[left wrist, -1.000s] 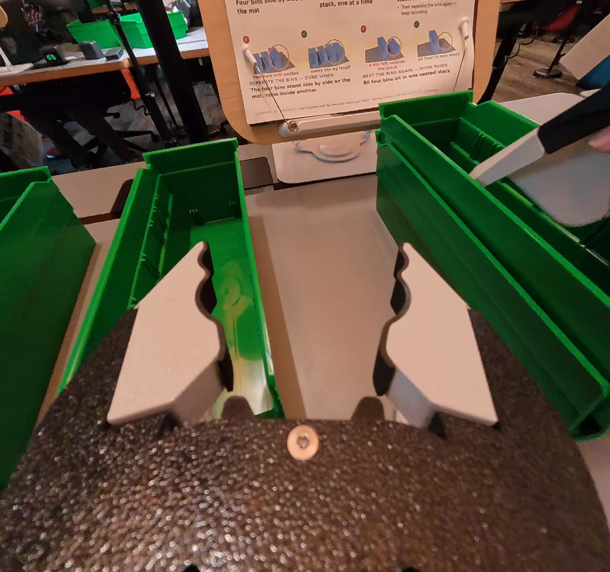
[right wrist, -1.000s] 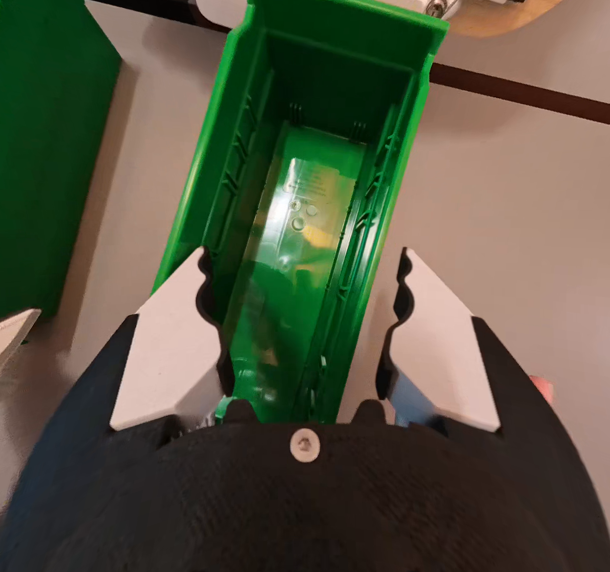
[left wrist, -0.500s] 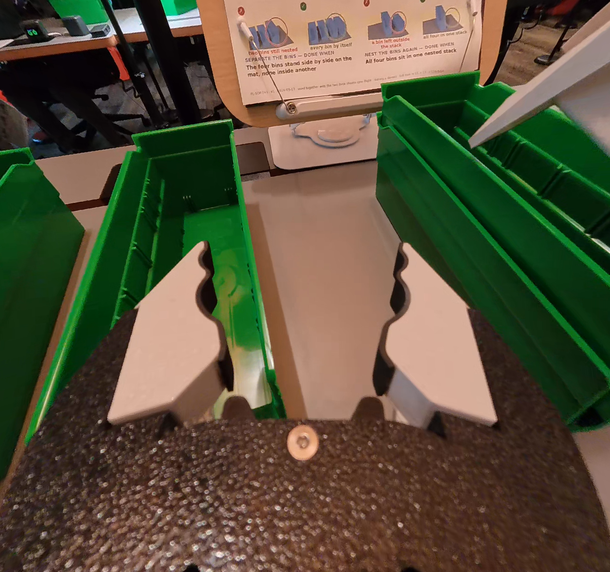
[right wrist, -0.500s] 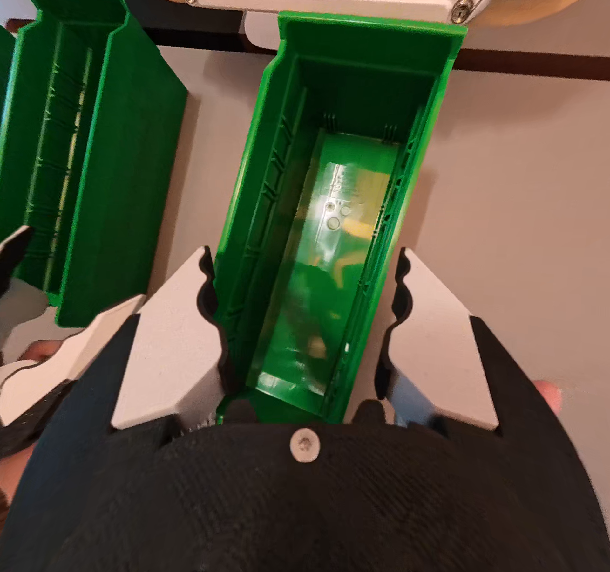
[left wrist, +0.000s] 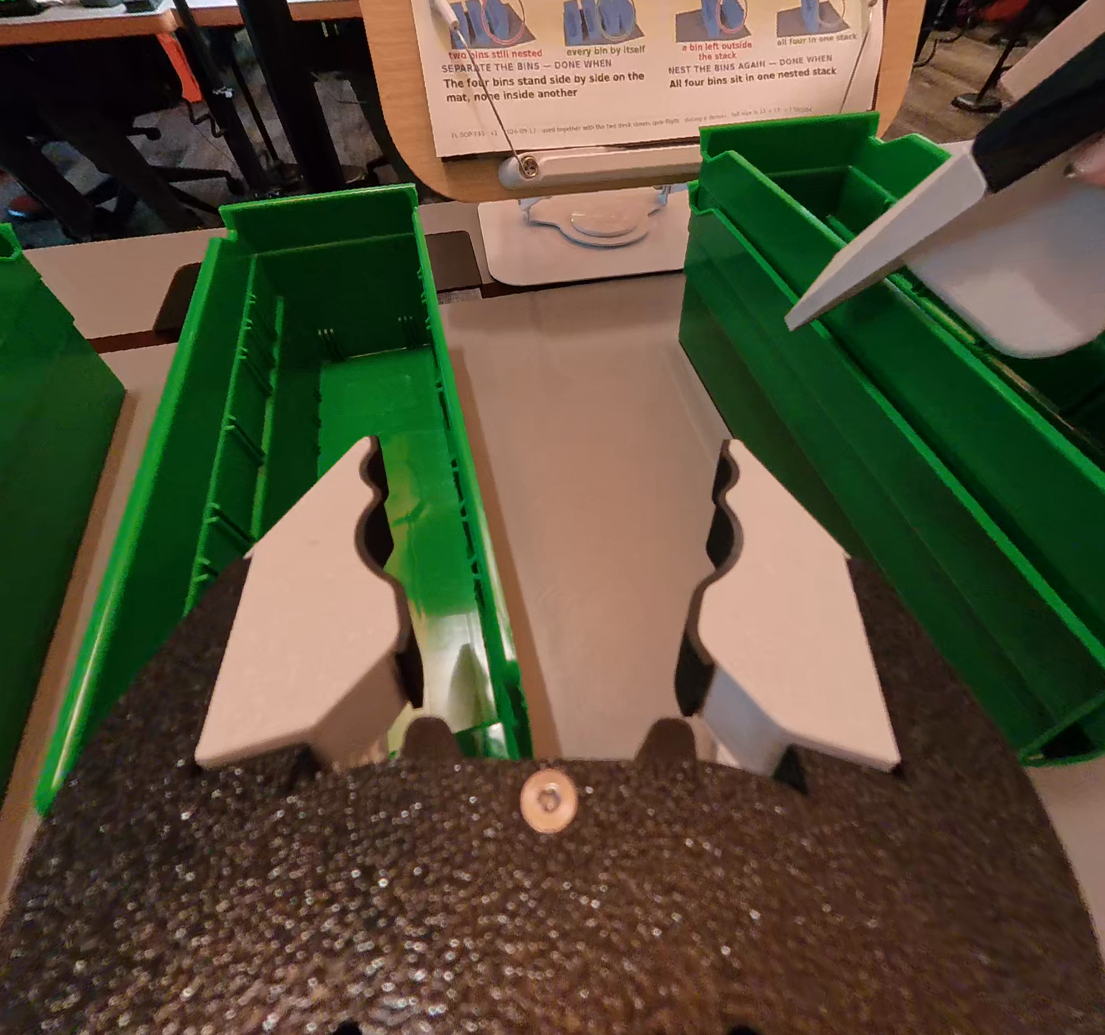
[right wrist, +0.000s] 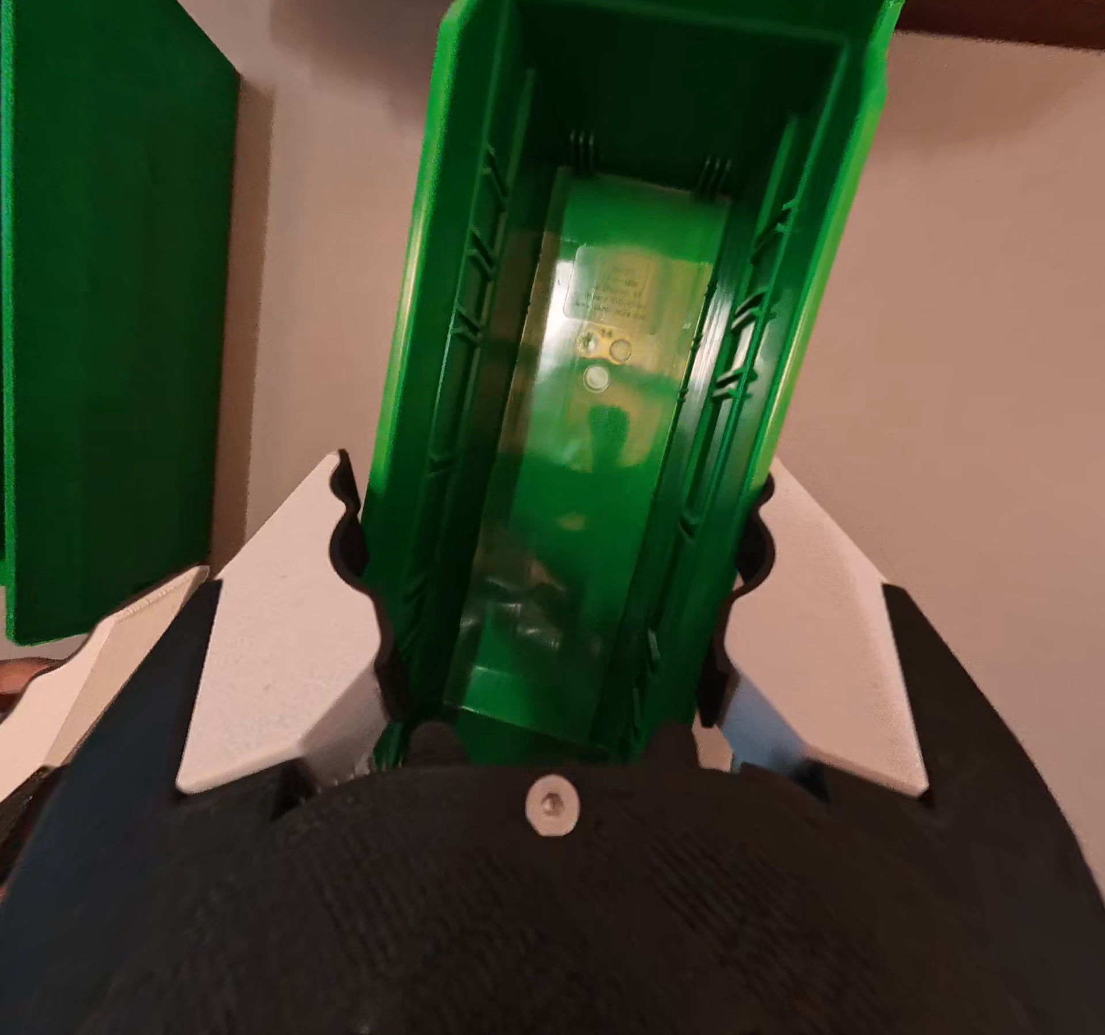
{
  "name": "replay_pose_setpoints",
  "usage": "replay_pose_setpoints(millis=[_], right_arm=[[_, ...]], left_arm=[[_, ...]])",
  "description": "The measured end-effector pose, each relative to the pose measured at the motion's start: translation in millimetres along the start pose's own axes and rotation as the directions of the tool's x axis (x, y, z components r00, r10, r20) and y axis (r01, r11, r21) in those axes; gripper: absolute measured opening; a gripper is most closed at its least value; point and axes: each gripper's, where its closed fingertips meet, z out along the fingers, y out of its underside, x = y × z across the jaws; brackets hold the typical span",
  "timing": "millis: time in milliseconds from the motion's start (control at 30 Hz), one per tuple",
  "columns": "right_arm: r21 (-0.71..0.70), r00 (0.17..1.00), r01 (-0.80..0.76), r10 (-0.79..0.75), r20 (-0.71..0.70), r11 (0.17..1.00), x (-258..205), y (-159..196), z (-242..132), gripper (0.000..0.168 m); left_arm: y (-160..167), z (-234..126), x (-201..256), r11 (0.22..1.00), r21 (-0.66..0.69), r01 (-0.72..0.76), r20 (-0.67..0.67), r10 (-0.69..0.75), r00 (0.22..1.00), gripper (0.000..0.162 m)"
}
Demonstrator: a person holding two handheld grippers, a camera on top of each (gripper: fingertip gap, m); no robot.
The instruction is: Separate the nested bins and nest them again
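Several green bins stand on a grey mat (left wrist: 586,384). My left gripper (left wrist: 547,450) is open and straddles the right wall of a single bin (left wrist: 335,265), with its left finger inside the bin and its right finger over the mat. Another single bin (left wrist: 42,438) stands at the far left. A nested stack of two bins (left wrist: 897,438) stands to the right. My right gripper (right wrist: 556,462) is open wide around the near end of that stack (right wrist: 598,80), with a finger close to each outer wall. One of its fingers (left wrist: 885,253) shows over the stack in the left wrist view.
An instruction board (left wrist: 628,50) on a white stand base (left wrist: 586,241) is behind the bins. Desks and chairs are farther back. In the right wrist view a bin's side (right wrist: 119,229) is at the left, and the left gripper's finger (right wrist: 119,636) is at the lower left.
My right gripper has come down closer over the stack and its fingers have spread wider around it. My left gripper has stayed open over the single bin's wall and shifted only slightly.
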Motion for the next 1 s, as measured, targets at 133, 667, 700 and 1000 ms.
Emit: replay_pose_setpoints(millis=[133,667,700,1000], right_arm=[[-0.043,0.999,0.019,-0.018,0.032,0.999,-0.5,3.7,-1.2,0.125],[-0.393,0.993,0.114,-0.103,0.049,0.912,8.5,32.2,-13.6,0.120],[-0.408,0.993,0.114,-0.102,0.050,0.906,8.5,32.6,-14.6,0.117],[-0.470,0.988,0.154,-0.136,0.072,0.869,9.9,35.4,-25.1,0.105]], left_arm=[[-1.2,-1.5,-2.9,1.000,0.002,0.015,-0.002,-0.015,1.000,0.107],[5.1,3.4,8.4,0.999,-0.028,0.016,-0.066,-0.018,0.998,0.104],[5.0,3.3,7.2,1.000,-0.026,0.017,-0.064,-0.018,0.998,0.104],[5.5,3.7,5.5,0.998,-0.031,0.050,-0.090,-0.053,0.995,0.101]])
